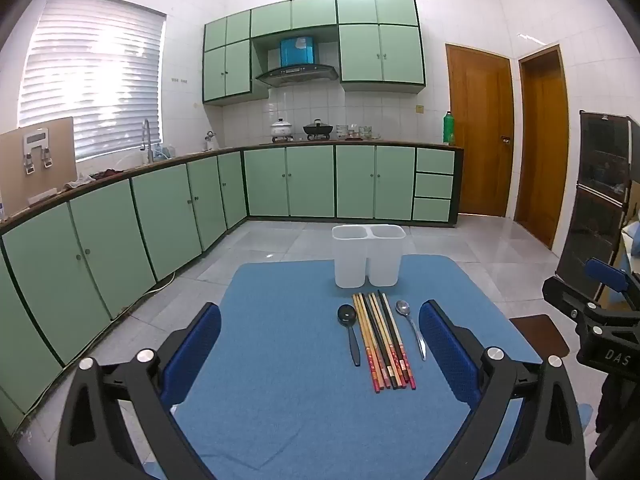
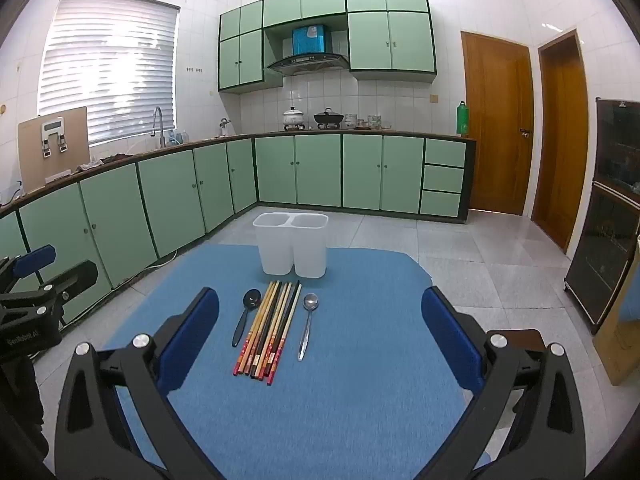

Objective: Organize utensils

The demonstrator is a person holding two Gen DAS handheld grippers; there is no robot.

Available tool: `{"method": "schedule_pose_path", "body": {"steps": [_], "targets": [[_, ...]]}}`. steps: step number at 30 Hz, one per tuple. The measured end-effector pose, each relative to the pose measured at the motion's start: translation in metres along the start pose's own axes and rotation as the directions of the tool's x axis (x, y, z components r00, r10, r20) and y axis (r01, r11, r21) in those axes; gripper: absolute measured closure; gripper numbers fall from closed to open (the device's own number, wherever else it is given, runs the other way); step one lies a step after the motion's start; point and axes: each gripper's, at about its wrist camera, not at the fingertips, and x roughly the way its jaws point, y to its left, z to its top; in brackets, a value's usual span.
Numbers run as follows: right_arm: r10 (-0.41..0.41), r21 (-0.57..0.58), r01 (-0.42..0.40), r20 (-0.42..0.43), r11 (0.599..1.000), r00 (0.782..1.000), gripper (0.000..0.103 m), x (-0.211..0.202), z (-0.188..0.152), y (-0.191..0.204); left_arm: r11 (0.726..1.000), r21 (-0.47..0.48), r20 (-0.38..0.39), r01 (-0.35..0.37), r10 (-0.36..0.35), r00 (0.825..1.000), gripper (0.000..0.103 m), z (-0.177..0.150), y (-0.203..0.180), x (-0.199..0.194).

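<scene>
A row of several chopsticks point(image 1: 383, 340) point(image 2: 269, 328) lies on the blue table cover point(image 1: 280, 380) point(image 2: 360, 380). A black spoon point(image 1: 349, 328) point(image 2: 245, 316) lies to their left and a metal spoon point(image 1: 411, 326) point(image 2: 307, 324) to their right. Behind them stands a white holder with two compartments point(image 1: 367, 254) point(image 2: 291, 242), both showing nothing inside. My left gripper point(image 1: 320, 344) hovers open, short of the utensils, nothing between its blue pads. My right gripper point(image 2: 320, 340) is likewise open and holds nothing. Each gripper shows at the edge of the other's view.
The table stands in a kitchen with green cabinets point(image 1: 160, 220) along the left and back walls. A dark glass-fronted cabinet point(image 2: 612, 208) and a cardboard box point(image 2: 620, 340) stand to the right. Grey floor tiles point(image 2: 460, 264) surround the table.
</scene>
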Motion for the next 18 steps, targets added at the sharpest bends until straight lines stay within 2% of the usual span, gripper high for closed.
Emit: {"method": "schedule_pose_path", "body": {"steps": [18], "targets": [[0.001, 0.005, -0.001, 0.004, 1.000, 1.000, 0.005, -0.0014, 0.0004, 0.0029, 1.000, -0.002, 0.002, 0.000, 0.000, 1.000, 0.006, 0.0002, -0.0001, 0.0002]]}}
